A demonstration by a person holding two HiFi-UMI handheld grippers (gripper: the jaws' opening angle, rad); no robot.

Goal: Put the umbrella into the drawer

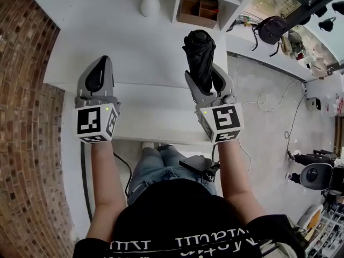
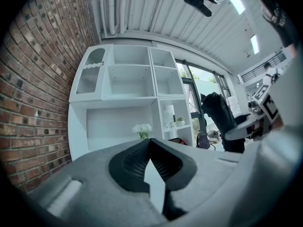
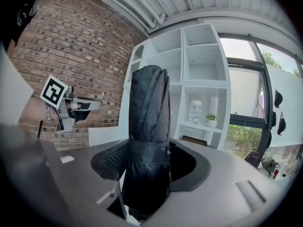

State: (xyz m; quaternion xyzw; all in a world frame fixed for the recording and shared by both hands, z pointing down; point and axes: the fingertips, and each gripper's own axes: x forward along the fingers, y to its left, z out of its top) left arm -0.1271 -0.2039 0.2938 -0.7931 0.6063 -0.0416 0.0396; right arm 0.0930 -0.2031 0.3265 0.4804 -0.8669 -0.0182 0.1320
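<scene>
Item: compact folding umbrella of black fabric [image 1: 198, 52], collapsed and bound round its middle by its own strap. Location: held upright in your right gripper [image 1: 205, 82], above the white surface [image 1: 129, 42] and well apart from the white shelf unit [image 3: 199, 79] behind it. Grip: the right gripper's jaws are clamped on the strapped waist, with the bundled canopy rising above them and the lower end hanging below. Your left gripper [image 1: 99, 69] is closed on nothing, its pads meeting at the tips, beside the umbrella but apart from it. Handling, as a judgement: likely light, with a stiff core under soft, slick folds that give under pressure and may slide. The strapped band, where the cloth is packed tightest, looks the soundest place to hold, and you have it there. Expect the long body to swing if you tilt it, so lay it down lengthwise. Drawer: no view shows it plainly; the pale panel [image 1: 156, 117] under the surface's near edge may be its front.
</scene>
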